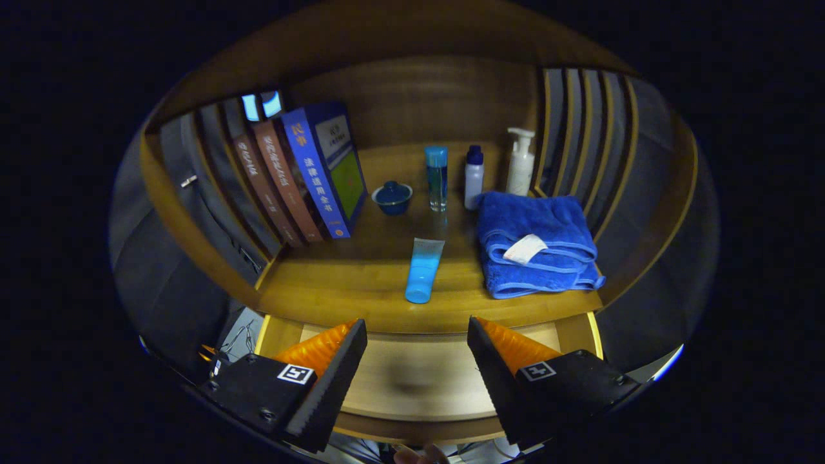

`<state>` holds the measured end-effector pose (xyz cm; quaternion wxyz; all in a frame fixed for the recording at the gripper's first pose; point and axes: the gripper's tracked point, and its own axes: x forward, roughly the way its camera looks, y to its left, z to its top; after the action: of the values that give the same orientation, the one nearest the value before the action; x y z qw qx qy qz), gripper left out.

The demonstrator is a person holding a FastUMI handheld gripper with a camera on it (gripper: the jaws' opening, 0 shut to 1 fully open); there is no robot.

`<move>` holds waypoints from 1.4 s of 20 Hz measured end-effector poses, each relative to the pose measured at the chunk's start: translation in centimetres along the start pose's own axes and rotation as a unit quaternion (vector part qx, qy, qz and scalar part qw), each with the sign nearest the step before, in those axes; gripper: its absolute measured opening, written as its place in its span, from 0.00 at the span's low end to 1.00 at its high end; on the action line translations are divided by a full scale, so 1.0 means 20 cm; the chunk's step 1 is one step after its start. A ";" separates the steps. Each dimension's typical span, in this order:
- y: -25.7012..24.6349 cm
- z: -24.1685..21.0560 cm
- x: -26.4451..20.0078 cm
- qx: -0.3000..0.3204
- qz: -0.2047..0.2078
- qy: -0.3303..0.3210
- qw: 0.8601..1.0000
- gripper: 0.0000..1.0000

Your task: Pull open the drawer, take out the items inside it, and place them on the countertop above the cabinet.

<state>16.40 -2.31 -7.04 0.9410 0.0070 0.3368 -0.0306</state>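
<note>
My gripper hangs open over the pulled-out drawer, nothing between its fingers. The drawer's pale wooden bottom shows bare between and below the fingers. Just beyond the fingertips runs the front edge of the wooden countertop. On the countertop, straight ahead of the gap, lies a light blue tube with its cap toward me. To the right of it rests a folded blue towel with a white tag.
Several books lean at the back left. A small blue lidded bowl, a tall clear blue bottle, a small white bottle and a white pump bottle stand along the back. Slatted walls close both sides.
</note>
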 end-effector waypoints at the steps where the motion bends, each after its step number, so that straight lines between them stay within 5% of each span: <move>1: 0.00 -0.01 -0.07 -0.001 0.003 -0.025 1.000 1.00; 7: -0.02 -0.24 -0.46 -0.003 0.007 -0.156 0.988 1.00; 10: -0.03 -0.50 -0.51 -0.007 0.009 -0.170 0.985 1.00; 18: -0.08 -0.99 -0.36 -0.008 -0.008 -0.172 0.985 1.00; 28: -0.12 -1.05 -0.21 -0.014 -0.034 -0.150 0.988 0.99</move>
<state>-0.28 -3.78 -20.51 0.9794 -0.0220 0.1919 -0.0586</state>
